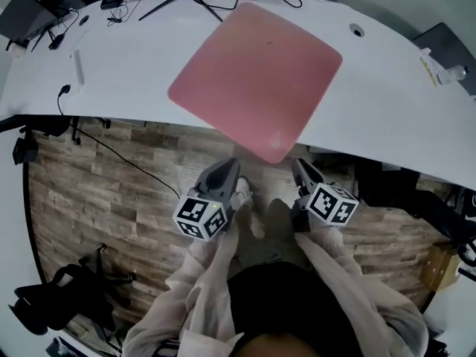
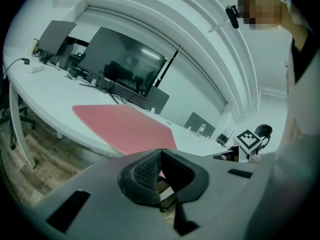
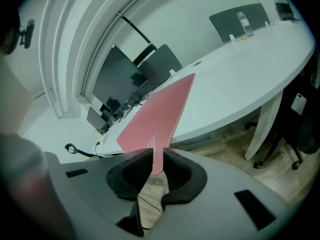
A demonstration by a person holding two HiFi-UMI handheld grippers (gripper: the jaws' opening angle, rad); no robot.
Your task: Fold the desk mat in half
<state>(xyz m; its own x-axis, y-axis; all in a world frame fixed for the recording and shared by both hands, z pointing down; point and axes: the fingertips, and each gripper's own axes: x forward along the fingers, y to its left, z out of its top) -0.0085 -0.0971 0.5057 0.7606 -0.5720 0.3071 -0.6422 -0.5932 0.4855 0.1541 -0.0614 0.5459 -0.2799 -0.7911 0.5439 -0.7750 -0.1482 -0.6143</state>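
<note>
A pink, round-cornered desk mat (image 1: 256, 76) is found flat and unfolded on the white desk (image 1: 387, 95), set diagonally. One corner is seen overhanging the near edge.

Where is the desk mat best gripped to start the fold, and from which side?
Probably the desk mat corner overhanging the desk at its near edge, approached from the person's side: only there can a jaw slip under the flat mat.
</note>
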